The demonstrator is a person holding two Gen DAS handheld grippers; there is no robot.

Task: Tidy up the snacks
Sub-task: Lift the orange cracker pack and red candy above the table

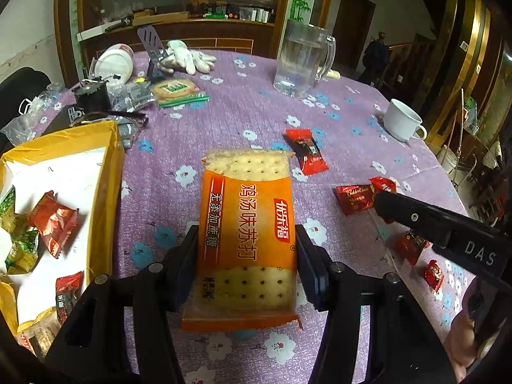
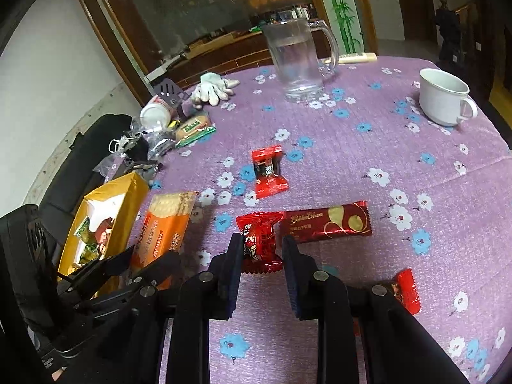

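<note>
- The round table [image 1: 256,108], under a purple flowered cloth, carries everything; places below are told from the orange soda-cracker packet.
- An open yellow cardboard box [image 1: 105,172] stands just left of the packet, holding red and green wrapped sweets.
- A glass water pitcher [image 1: 299,60] stands well beyond the packet, a white cup [image 1: 404,124] off to its far right.
- The orange soda-cracker packet [image 1: 248,224] sits lengthwise between the jaws of the left gripper [image 1: 248,240], which clamp its two long edges at a middling width.
- A dark red wafer bar [image 2: 326,224] lies right of the packet.
- The right gripper [image 2: 262,246], right of the packet, has its jaws narrowed onto a red wrapped candy [image 2: 260,240], touching the bar's left end.
- Another red candy [image 2: 268,171] lies beyond, loose.
</note>
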